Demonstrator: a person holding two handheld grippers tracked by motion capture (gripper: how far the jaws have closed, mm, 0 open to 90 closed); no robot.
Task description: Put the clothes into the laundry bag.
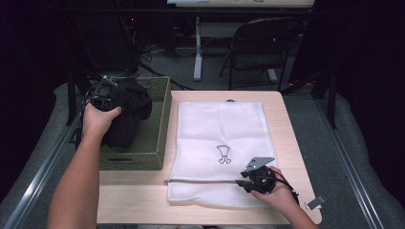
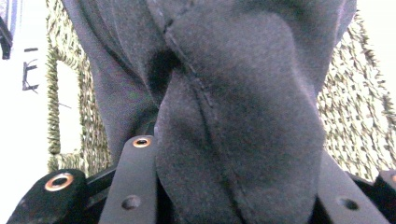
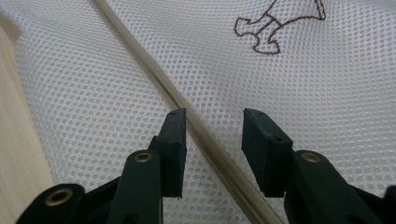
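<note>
Wicker basket [image 1: 157,125] stands at the table's left edge, with a bundle of black cloth [image 1: 129,107] lifted partly out of it. The left gripper [image 1: 102,98] is clenched on that dark fabric [image 2: 243,121], which bulges thick between its jaws with the basket weave [image 2: 355,126] behind. To the right, just beside the basket, a white mesh bag [image 1: 219,138] lies flat on the table [image 1: 129,195], its long axis running away from the person. A zipper [image 1: 200,181] crosses its near end from left to right. The right gripper [image 1: 243,183] rests over that zipper [image 3: 205,140] with jaws apart, straddling it without pinching. A folding chair [image 1: 262,45] stands beyond the table.
</note>
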